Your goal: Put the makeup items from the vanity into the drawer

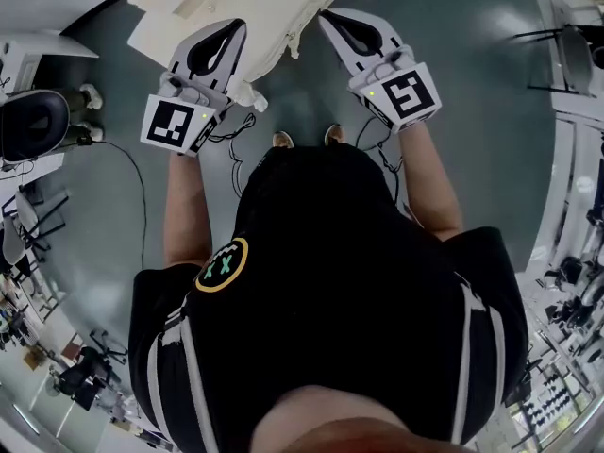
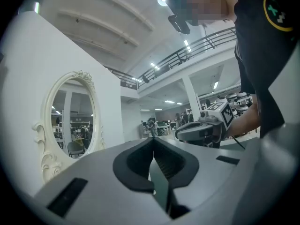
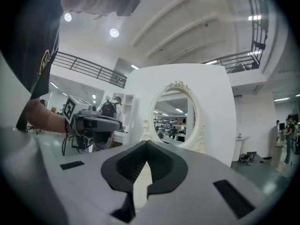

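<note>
Grippers shut, empty, at the vanity
Vanity (image 1: pixel 236 8) stands just ahead of the person, oval mirror (image 3: pixel 174 114) upright on it. Left gripper (image 1: pixel 240 26) and right gripper (image 1: pixel 327 15) point at it (tips by its near edge), jaws together, nothing held.

The vanity (image 1: pixel 236 8) stands on the floor (image 1: pixel 472 130) ahead of the person, whose feet (image 1: pixel 307 140) are near its front edge. The left hand-held gripper (image 1: pixel 229 34) and right hand-held gripper (image 1: pixel 338 25) are side by side at that edge, apart. The mirror (image 2: pixel 72 121) stands upright at the vanity's back, with a panel (image 3: pixel 213 97) behind it. A chair (image 1: pixel 33 121) is far left.
</note>
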Demonstrator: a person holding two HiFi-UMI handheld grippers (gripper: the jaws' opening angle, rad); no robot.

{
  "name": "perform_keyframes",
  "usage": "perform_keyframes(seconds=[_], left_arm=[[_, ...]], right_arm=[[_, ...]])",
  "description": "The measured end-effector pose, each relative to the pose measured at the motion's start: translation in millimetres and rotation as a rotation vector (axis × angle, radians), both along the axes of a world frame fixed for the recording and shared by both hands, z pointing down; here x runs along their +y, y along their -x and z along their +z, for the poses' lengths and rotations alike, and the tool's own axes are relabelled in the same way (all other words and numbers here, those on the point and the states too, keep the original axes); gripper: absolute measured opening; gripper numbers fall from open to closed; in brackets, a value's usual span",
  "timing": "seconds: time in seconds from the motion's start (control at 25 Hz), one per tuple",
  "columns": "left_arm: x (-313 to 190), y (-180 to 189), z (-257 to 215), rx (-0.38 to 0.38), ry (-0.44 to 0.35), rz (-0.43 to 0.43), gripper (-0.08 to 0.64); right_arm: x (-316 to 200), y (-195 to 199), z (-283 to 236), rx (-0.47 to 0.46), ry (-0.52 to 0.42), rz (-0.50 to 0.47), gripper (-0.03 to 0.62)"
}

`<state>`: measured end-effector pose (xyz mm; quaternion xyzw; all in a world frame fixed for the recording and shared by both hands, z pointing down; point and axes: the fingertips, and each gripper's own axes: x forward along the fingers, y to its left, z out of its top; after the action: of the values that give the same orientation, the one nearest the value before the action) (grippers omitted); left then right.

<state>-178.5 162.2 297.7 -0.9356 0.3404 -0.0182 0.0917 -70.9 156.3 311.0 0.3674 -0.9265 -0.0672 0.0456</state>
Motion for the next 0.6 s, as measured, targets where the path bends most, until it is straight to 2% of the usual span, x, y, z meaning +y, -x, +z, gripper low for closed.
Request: perform_keyframes(seconds=[0.12, 0.32, 0.48, 0.6], left_arm=[[-1.5, 0.0, 0.9, 0.0, 0.002, 0.0, 0.021], [-2.9, 0.0, 1.9, -0.001, 0.004, 0.001, 0.021], [-4.2, 0.2, 2.4, -0.002, 0.006, -0.002, 0.021], [-5.4, 1.4, 3.3, -0.002, 0.006, -0.006, 0.021]], right_arm=[[-1.3, -1.9, 0.5, -0.01, 0.002, 0.004, 0.024], [-4.7, -4.0, 2.5, -0.024, 0.024, 0.011, 0.114], [-7.5, -0.9, 3.8, -0.031, 0.044, -0.006, 0.278], [-8.5, 4.5, 8.0, -0.019, 0.058, -0.033, 0.466]])
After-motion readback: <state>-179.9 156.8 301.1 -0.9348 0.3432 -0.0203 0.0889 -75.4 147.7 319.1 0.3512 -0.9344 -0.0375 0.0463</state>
